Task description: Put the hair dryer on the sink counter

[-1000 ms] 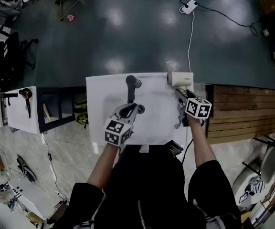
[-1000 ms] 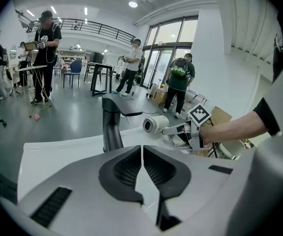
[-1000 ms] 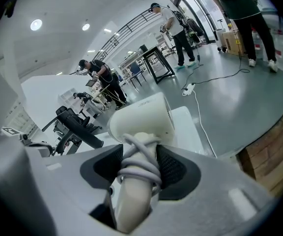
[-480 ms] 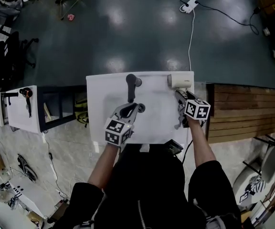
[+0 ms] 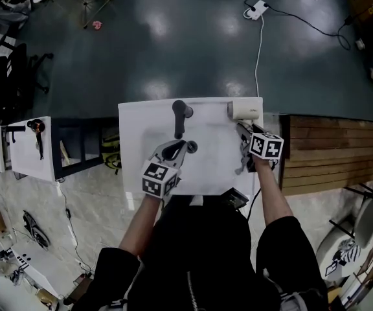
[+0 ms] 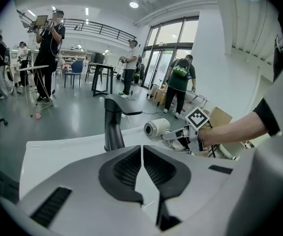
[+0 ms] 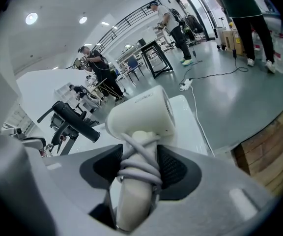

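Observation:
A white hair dryer (image 5: 245, 110) lies at the far right corner of the white counter (image 5: 212, 164). Its cord is wound round the handle. My right gripper (image 5: 241, 127) is shut on that handle; in the right gripper view the pads (image 7: 171, 166) press the cord-wrapped handle of the hair dryer (image 7: 141, 114). My left gripper (image 5: 188, 146) hovers over the counter's middle, shut with nothing in it (image 6: 141, 149). A dark faucet-like post (image 5: 180, 114) stands upright just beyond it. The left gripper view shows the post (image 6: 113, 124) and the dryer (image 6: 156, 128) side by side.
A wooden platform (image 5: 329, 154) adjoins the counter on the right. A power strip (image 5: 256, 8) and its cable lie on the floor beyond. A shelf unit (image 5: 28, 149) stands to the left. A small dark object (image 5: 236, 200) sits at the counter's near edge. People stand in the background (image 6: 179, 85).

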Demonstrator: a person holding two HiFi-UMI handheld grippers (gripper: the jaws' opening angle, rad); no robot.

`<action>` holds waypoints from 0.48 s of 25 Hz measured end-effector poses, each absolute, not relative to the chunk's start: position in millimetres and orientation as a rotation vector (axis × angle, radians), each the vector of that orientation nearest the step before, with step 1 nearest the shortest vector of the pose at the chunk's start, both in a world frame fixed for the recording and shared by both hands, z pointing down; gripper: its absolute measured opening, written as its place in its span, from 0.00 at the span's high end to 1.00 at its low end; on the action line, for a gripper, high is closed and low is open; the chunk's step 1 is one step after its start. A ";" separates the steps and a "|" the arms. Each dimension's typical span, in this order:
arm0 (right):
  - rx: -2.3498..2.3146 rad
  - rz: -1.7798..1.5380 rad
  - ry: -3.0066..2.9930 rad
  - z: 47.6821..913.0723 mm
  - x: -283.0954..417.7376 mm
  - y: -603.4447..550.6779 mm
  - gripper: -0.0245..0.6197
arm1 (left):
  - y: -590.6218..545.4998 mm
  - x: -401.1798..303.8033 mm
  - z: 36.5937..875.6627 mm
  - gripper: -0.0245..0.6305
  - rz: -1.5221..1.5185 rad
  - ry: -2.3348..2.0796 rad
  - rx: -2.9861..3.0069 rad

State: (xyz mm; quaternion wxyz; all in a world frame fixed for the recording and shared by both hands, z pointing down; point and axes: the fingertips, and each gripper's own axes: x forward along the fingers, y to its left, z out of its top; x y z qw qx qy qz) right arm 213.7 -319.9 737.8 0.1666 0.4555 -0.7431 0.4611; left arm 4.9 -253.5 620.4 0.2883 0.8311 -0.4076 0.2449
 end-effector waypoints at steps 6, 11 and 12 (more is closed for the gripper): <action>1.302 1.312 -2.101 739.7 214.3 -318.9 0.62 | -250.8 5.2 620.1 0.94 0.649 -1.085 2.231; 1.320 1.296 -2.100 734.7 216.9 -321.6 0.59 | -251.3 1.8 616.7 0.94 0.644 -1.085 2.233; 1.323 1.292 -2.096 733.9 217.5 -321.7 0.58 | -250.8 1.1 616.4 0.94 0.642 -1.084 2.234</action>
